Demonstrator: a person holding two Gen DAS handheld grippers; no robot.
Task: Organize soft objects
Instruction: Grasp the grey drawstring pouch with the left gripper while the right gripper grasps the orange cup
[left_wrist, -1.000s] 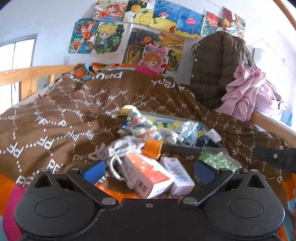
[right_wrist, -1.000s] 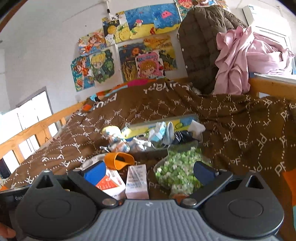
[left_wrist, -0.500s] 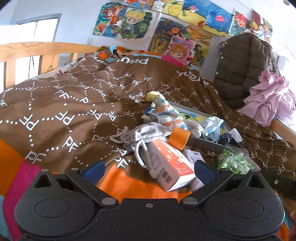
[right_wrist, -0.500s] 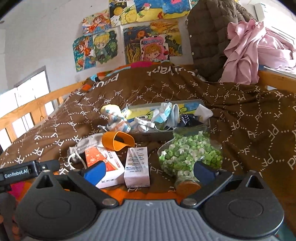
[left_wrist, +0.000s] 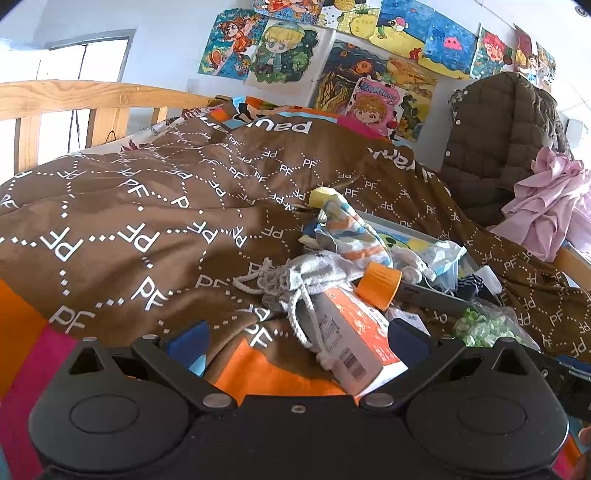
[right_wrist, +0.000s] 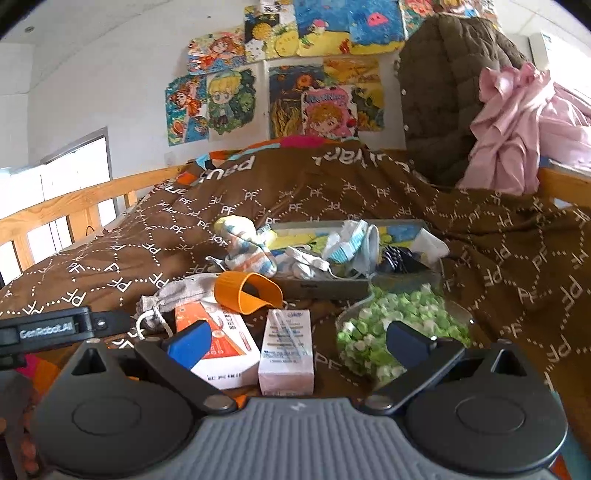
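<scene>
A pile of items lies on a brown bedspread (left_wrist: 147, 221). A grey drawstring pouch (left_wrist: 314, 273) lies partly over an orange-and-white box (left_wrist: 354, 339), and it also shows in the right wrist view (right_wrist: 181, 295). A striped sock (left_wrist: 347, 229) (right_wrist: 247, 251) rests at the edge of a shallow tray (right_wrist: 325, 288) that holds face masks (right_wrist: 354, 240) and other soft items. My left gripper (left_wrist: 295, 339) is open and empty, just short of the pouch and box. My right gripper (right_wrist: 295, 339) is open and empty over two small boxes.
An orange cup (right_wrist: 247, 291) lies on its side by the tray. A clear container of green and white pieces (right_wrist: 399, 321) sits to the right. A white box (right_wrist: 286, 350) lies near. A wooden bed rail (left_wrist: 74, 99) runs left; a brown jacket (right_wrist: 443, 92) and pink cloth (right_wrist: 517, 122) hang at right.
The left gripper has swung left and drawn closer to the pouch and orange box. The right gripper has moved in over the small boxes. Both stay open.
</scene>
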